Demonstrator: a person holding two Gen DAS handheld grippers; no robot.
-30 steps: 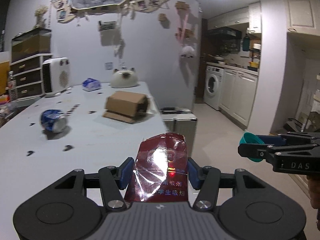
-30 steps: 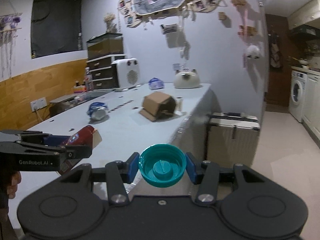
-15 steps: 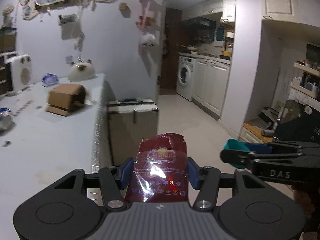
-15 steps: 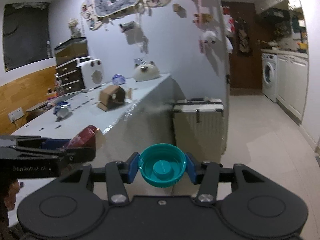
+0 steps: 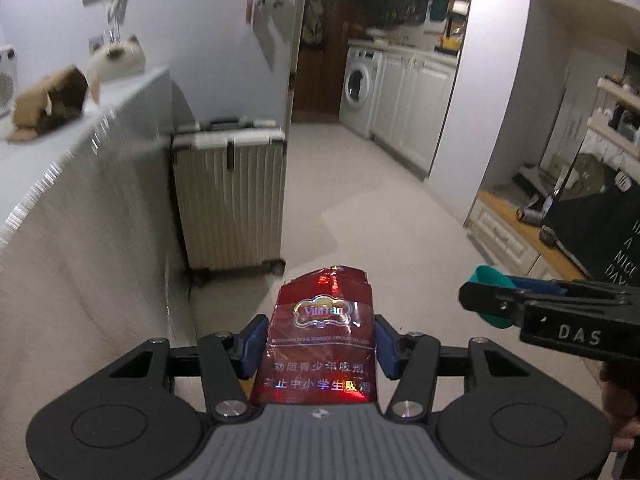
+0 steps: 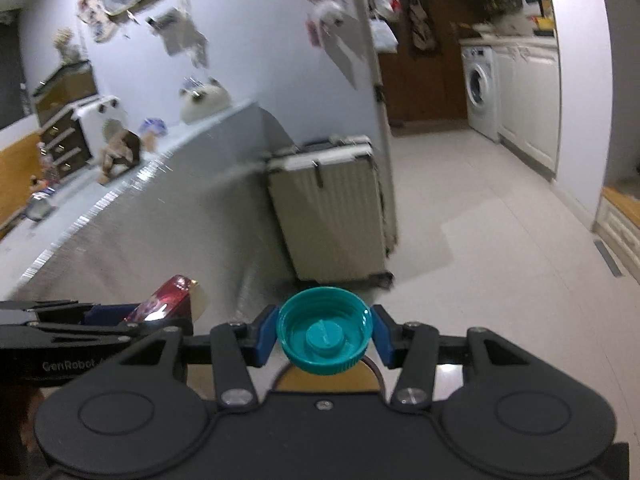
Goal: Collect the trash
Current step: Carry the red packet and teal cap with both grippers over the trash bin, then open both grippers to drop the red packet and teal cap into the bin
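Readable: "DAS" on right gripper [image 5: 496,306] body, "GenRobot" on left gripper [image 6: 168,316] body, "A NICE DAY" partly on black bag [image 5: 608,232], Chinese warning line on red cigarette pack [image 5: 324,344].

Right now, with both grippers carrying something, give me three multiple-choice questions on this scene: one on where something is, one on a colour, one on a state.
1. Where does the ribbed suitcase stand?
A. On the floor against the end of the table
B. On top of the table
C. In front of the washing machine

2. What colour is the bottle cap between the right gripper's fingers?
A. Red
B. Teal
C. White

3. What state is the left gripper in?
A. Wide open with nothing between its fingers
B. Closed on a crushed can
C. Closed on a red cigarette pack

Answers: 1 A, the suitcase sits on its wheels on the floor beside the table end. 2 B, the cap shows teal in both views. 3 C, the blue pads press on the sides of the red cigarette pack.
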